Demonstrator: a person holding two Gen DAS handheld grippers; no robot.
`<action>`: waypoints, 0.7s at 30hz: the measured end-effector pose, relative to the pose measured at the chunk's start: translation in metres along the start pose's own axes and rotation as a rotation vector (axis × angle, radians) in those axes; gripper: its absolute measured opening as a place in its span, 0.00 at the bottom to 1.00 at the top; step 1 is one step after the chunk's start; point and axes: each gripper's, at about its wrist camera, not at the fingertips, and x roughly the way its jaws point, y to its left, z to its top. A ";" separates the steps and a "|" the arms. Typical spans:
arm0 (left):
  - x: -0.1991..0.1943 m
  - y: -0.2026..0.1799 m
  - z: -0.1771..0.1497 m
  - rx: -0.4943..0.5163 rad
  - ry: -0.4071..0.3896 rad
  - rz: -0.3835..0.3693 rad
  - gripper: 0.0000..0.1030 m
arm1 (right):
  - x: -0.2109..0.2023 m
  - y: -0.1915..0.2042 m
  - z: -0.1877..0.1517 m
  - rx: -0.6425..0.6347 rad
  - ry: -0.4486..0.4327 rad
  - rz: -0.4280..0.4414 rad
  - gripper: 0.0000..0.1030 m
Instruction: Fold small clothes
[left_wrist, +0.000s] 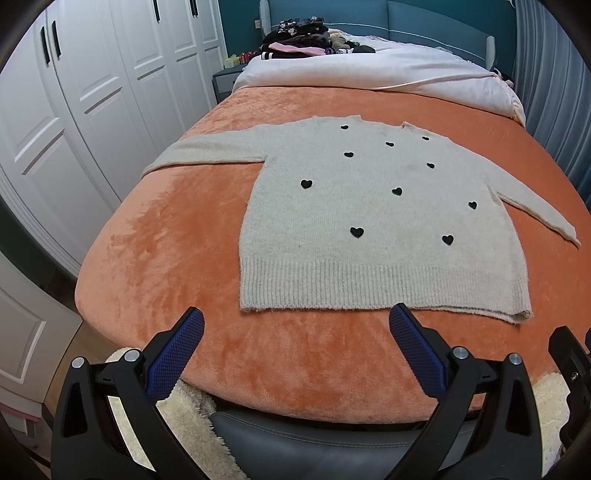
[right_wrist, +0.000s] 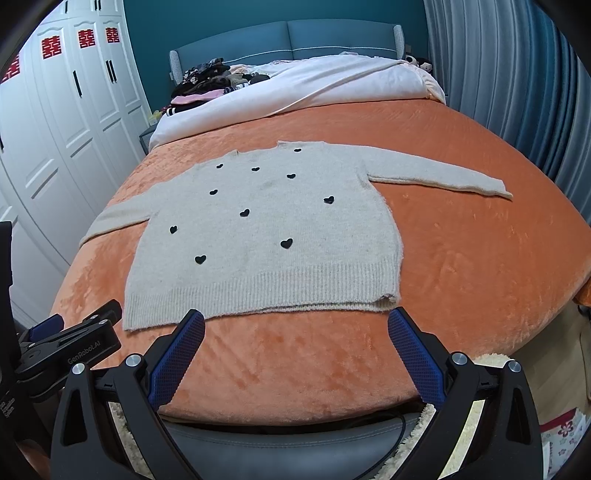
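A small beige knit sweater (left_wrist: 354, 221) with black hearts lies flat on the orange blanket, both sleeves spread out, ribbed hem toward me. It also shows in the right wrist view (right_wrist: 266, 236). My left gripper (left_wrist: 297, 317) is open and empty, just short of the hem's left half. My right gripper (right_wrist: 295, 321) is open and empty, just short of the hem's right half. The left gripper's side also shows at the left of the right wrist view (right_wrist: 74, 339).
The orange blanket (left_wrist: 166, 240) covers the bed; a white duvet (left_wrist: 369, 70) and a pile of dark clothes (left_wrist: 295, 38) lie near the blue headboard. White wardrobe doors (left_wrist: 74, 110) stand to the left, blue curtains (right_wrist: 517, 92) to the right.
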 end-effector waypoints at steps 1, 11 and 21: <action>0.000 -0.001 0.000 0.000 0.000 0.000 0.95 | 0.000 0.000 0.000 0.000 0.000 0.001 0.95; 0.008 -0.010 0.006 0.020 0.018 0.010 0.95 | 0.011 -0.004 0.005 0.008 0.015 0.001 0.95; 0.026 -0.026 0.016 0.035 0.050 0.028 0.95 | 0.032 -0.011 0.016 0.024 0.049 0.004 0.95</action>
